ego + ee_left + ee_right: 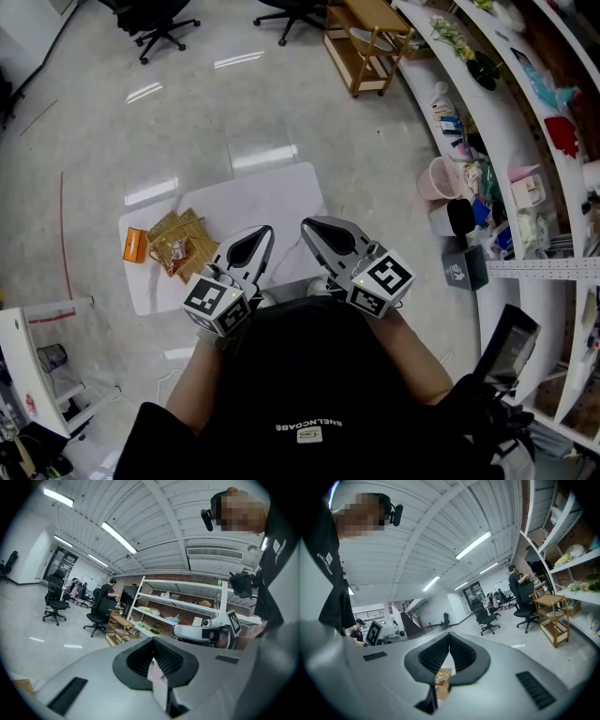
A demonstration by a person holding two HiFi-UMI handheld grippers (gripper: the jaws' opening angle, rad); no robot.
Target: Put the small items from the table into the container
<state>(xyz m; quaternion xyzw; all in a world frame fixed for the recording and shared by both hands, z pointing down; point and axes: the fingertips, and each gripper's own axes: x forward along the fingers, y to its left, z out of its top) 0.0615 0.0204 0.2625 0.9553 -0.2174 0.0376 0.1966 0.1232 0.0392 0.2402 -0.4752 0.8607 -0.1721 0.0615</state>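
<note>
A small white table (253,211) stands below me. On its left part lies a golden woven container (187,234) with small items (174,250) in it. An orange item (135,246) sits at the table's left edge. My left gripper (263,234) and right gripper (310,228) are held side by side near my chest, above the table's near edge, pointing roughly level. Both are shut with nothing between the jaws. In the left gripper view the left gripper (152,642) is shut. In the right gripper view the right gripper (450,638) is shut too, and the woven container (442,679) shows below the jaws.
Curved white shelves (511,122) full of goods run along the right. A pink bucket (437,178) stands on the floor beside them. A wooden cart (367,42) and office chairs (159,23) stand farther off. A white rack (42,342) is at the lower left.
</note>
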